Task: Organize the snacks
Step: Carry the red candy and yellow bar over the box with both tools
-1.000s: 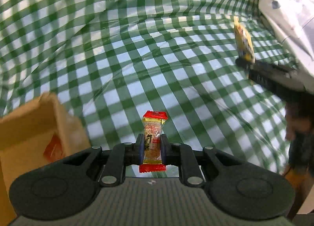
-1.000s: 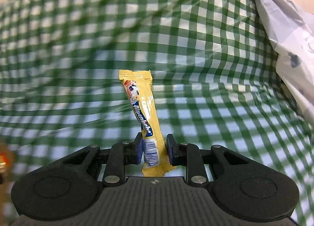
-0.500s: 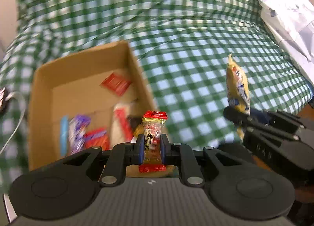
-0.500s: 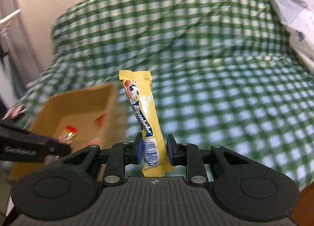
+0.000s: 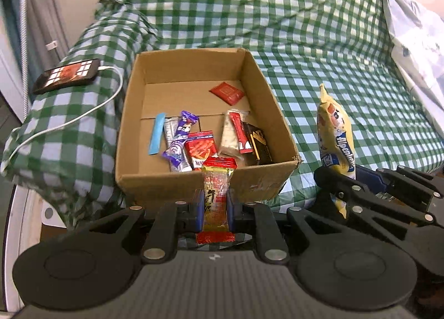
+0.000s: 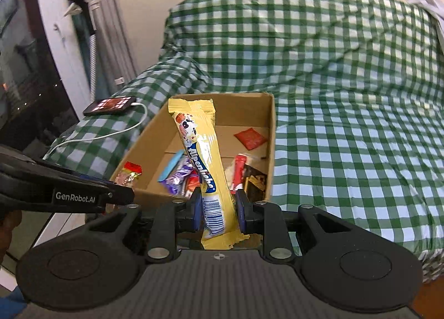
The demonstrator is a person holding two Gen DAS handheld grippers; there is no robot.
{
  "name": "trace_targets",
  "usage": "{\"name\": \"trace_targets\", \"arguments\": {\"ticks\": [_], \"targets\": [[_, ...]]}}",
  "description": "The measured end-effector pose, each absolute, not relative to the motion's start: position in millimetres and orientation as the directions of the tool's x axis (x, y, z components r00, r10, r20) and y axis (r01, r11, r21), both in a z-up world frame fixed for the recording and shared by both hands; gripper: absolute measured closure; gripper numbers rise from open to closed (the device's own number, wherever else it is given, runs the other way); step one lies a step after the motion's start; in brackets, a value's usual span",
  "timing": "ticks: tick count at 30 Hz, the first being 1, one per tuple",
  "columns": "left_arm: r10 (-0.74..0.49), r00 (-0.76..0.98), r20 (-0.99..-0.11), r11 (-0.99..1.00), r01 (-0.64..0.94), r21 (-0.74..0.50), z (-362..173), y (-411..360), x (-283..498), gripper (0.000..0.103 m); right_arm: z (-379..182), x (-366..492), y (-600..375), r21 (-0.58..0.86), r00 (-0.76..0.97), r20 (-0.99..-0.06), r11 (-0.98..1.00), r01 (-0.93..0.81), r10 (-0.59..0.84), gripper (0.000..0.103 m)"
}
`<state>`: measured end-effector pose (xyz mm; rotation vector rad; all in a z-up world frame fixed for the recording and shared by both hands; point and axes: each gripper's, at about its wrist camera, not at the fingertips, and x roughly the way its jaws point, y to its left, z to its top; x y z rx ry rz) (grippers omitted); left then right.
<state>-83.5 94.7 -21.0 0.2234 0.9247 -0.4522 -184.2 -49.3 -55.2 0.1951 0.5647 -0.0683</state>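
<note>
The left gripper [image 5: 216, 205] is clamped on a small clear packet with red ends [image 5: 217, 194], held upright just short of the near wall of the open brown cardboard box [image 5: 199, 180]; the right gripper [image 6: 217, 209] is clamped low on a long yellow Alpenliebe wrapper [image 6: 201, 161], whose top leans leftward ahead of it. Released from here, either snack would likely strike that near wall or drop outside onto the green-checked cloth [image 5: 347, 97]. The grippers sit close together, so a collision is possible.
</note>
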Motion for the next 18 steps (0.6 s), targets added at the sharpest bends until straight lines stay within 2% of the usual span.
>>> {"name": "trace_targets", "arguments": {"ticks": [18], "targets": [[-0.321, 0.557, -0.766, 0.894, 0.445, -0.052, -8.9, 124.4, -112.3, 0.085, -44.6, -213.5, -26.2, 0.104, 0.862, -0.506, 0.990, 0.098, -0.032, 0.077]]}}
